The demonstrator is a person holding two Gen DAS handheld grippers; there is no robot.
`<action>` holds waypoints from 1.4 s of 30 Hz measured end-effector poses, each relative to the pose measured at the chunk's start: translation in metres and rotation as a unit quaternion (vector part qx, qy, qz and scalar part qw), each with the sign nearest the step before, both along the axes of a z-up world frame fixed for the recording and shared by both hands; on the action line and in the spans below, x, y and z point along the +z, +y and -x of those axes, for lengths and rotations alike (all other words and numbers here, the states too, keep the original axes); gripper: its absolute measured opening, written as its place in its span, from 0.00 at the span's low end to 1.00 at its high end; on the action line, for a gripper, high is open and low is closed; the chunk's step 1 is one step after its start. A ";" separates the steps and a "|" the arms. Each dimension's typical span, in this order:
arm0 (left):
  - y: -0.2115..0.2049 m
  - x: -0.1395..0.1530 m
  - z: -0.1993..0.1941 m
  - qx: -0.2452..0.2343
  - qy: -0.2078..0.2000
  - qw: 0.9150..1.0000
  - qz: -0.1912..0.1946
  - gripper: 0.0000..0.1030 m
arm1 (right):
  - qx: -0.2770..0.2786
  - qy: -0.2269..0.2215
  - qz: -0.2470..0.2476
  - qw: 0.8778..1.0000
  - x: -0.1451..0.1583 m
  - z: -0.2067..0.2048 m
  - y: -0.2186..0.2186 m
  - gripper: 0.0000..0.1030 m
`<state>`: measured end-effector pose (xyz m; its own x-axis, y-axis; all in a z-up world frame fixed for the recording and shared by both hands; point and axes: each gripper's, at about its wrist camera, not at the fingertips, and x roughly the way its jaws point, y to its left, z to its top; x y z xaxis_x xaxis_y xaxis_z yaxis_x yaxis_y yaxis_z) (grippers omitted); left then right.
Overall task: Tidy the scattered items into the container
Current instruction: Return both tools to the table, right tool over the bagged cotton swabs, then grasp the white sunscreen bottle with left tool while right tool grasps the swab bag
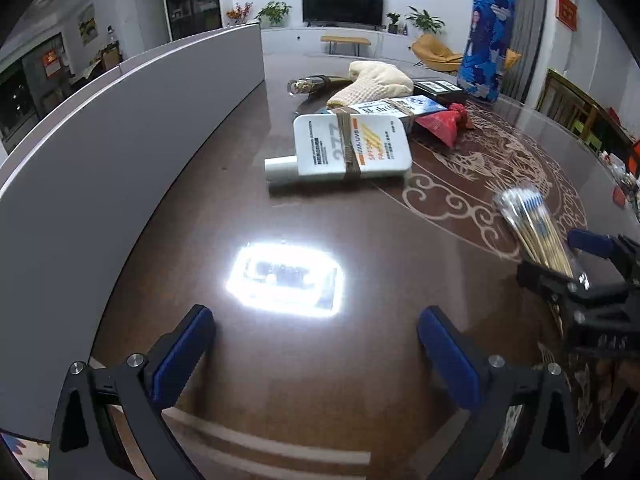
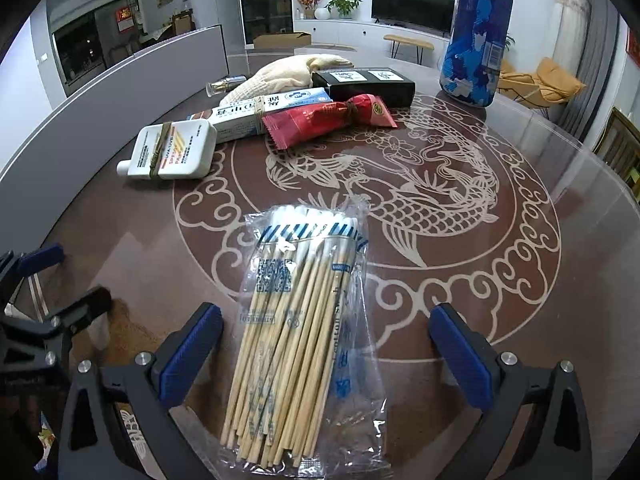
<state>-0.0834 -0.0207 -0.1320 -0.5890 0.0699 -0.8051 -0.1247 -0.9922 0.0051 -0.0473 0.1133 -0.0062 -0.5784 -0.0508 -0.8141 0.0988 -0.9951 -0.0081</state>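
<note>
From my left wrist camera, my left gripper (image 1: 316,344) hangs spread wide over bare table (image 1: 248,208) with nothing between the jaws, only a lamp's glare on the glossy top. The grey container wall (image 1: 132,120) runs along the left, just beside me, so a lift over that rim looks short. Ahead lies a white sunscreen bottle (image 1: 352,148) bound with a band: rigid, flat and probably light, best pinched across its narrow sides. Behind it sit a toothpaste box (image 1: 396,110), a red sachet (image 1: 448,122) and a soft knit glove (image 1: 372,80), touching or overlapping, so they need picking one by one.

From my right wrist camera, my right gripper (image 2: 326,350) is released, its jaws standing well apart on either side of the bag of cotton swabs (image 2: 304,320), which lies flat on the table. The film looks slippery and crinkly, the sticks light and thin, so I judge a squeeze across the middle of the bundle safest. Open table surrounds it; the tall blue can (image 2: 478,32) stands well away.
</note>
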 end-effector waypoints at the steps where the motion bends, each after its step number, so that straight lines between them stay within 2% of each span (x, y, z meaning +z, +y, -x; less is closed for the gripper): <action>1: 0.000 -0.001 0.000 0.001 0.001 1.000 -0.001 1.00 | 0.000 0.000 0.000 1.000 0.000 0.000 0.000 1.00; 7: -0.002 -0.003 0.003 -0.011 0.004 1.000 -0.001 1.00 | 0.000 0.000 -0.001 1.000 0.000 0.001 0.000 1.00; 10: -0.003 -0.002 0.017 -0.062 -0.012 0.998 0.002 1.00 | 0.000 0.000 -0.001 1.000 0.000 0.001 0.001 1.00; 15: -0.003 -0.001 0.066 -0.168 -0.022 0.986 0.007 1.00 | 0.001 0.000 -0.001 1.000 0.000 0.001 0.001 1.00; 20: -0.009 -0.001 0.111 -0.197 -0.015 0.980 0.005 1.00 | 0.001 0.000 -0.001 1.000 0.000 0.001 0.001 1.00; 24: 0.006 0.000 0.133 -0.224 -0.008 0.975 0.002 1.00 | -0.006 -0.001 -0.001 1.000 0.000 0.004 0.001 1.00; 27: 0.024 -0.001 0.140 -0.234 -0.007 0.972 0.002 1.00 | -0.013 -0.001 -0.002 1.000 0.001 0.006 0.002 1.00; 32: 0.045 0.001 0.137 -0.267 -0.018 0.963 0.007 0.98 | -0.012 -0.001 -0.002 1.000 0.001 0.006 0.002 1.00; 34: 0.045 0.005 0.129 -0.258 -0.007 0.966 0.002 0.67 | -0.012 -0.001 -0.002 1.000 0.001 0.006 0.002 1.00; 35: 0.044 0.007 0.126 -0.246 -0.005 0.969 -0.001 0.62 | -0.012 -0.001 -0.001 1.000 0.001 0.006 0.002 1.00; 38: 0.037 0.008 0.112 -0.214 -0.005 0.977 -0.010 0.59 | -0.012 -0.001 -0.001 1.000 0.001 0.006 0.002 1.00; 42: 0.031 0.008 0.079 -0.152 -0.006 0.988 -0.001 0.57 | -0.008 -0.001 0.001 1.000 0.001 0.006 0.002 1.00</action>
<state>-0.1628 0.0104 -0.1241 -0.5307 0.2438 -0.8117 -0.4177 -0.9086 0.0002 -0.0532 0.1149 -0.0052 -0.5776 -0.0426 -0.8152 0.0822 -0.9966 -0.0061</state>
